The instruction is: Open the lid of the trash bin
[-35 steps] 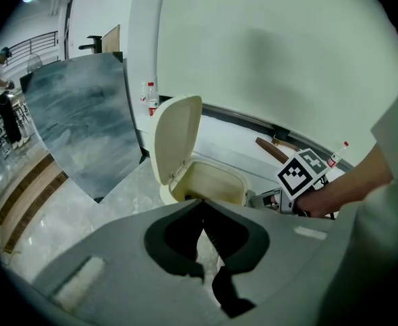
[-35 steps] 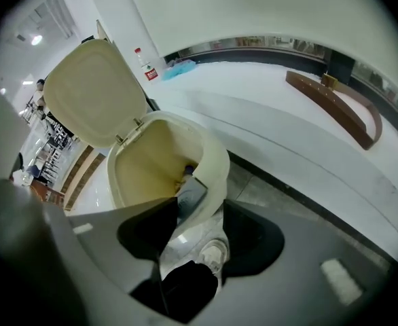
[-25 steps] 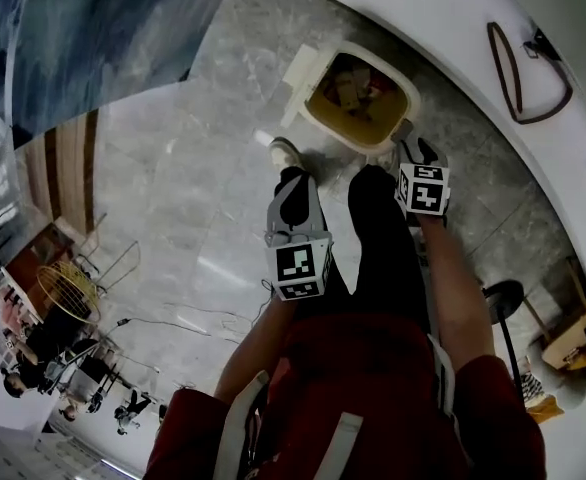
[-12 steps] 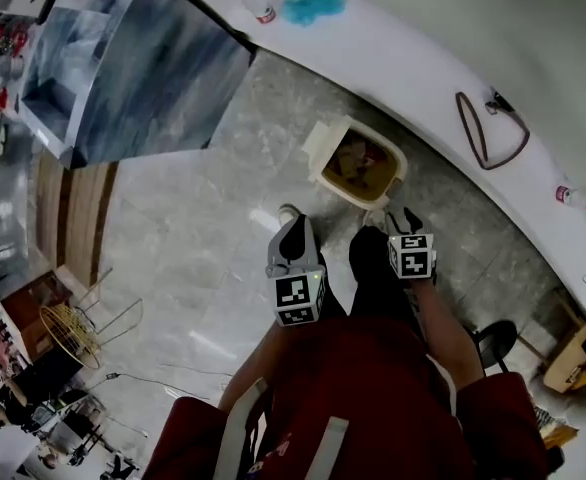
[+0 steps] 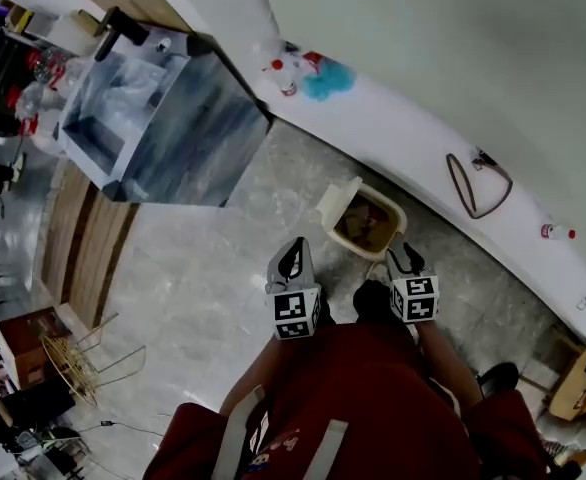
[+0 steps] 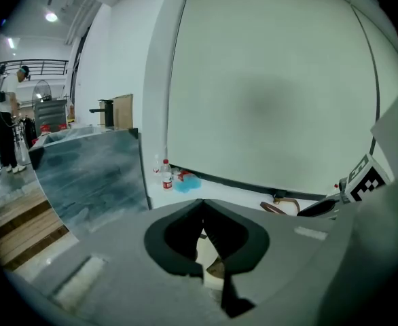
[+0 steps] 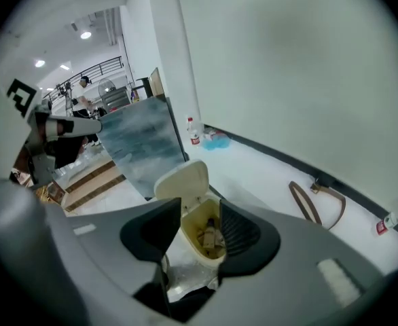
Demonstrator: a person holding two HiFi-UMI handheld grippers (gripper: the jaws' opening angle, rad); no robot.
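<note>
Trash bin point(image 5: 385, 201) sits on the grey stone floor point(image 5: 223, 258) just right of centre in the head view, against the white ledge point(image 5: 413, 143) along the wall. Its lid point(image 5: 335, 204) already stands up at the bin's left edge, so the opening is exposed and there's rubbish inside. It looks like thin cream plastic. I'd expect it to be light and fairly stiff, with a hinged lid that swings easily and a smooth surface that's a bit slick for the pads. The body is light enough to skid or tip on polished stone if pushed sideways. The best hold is the lid's free front edge, pinched shallow and swung about the hinge rather than dragged. I can't tell if there's a pedal. Left gripper point(image 5: 295, 248) has its jaws closed tip to tip with nothing between them, which its own view confirms. Right gripper point(image 5: 401, 254) is spread wide and empty. In the right gripper view the bin point(image 7: 193, 225) and raised lid point(image 7: 182, 180) show far below through the gap, with no contact. Both grippers hang well above the bin, in front of the person's red jacket point(image 5: 373, 388). Nearby, a grey marbled counter block point(image 5: 173, 128) fills the upper left, well apart from the bin. Bottles point(image 5: 288, 80) and a blue object point(image 5: 325, 80) sit on the ledge at top centre, and a brown strap loop point(image 5: 478, 186) lies at the right. Nothing blocks the bin from above. The person's dark-trousered leg point(image 5: 371, 298) stands just beside its near side.
</note>
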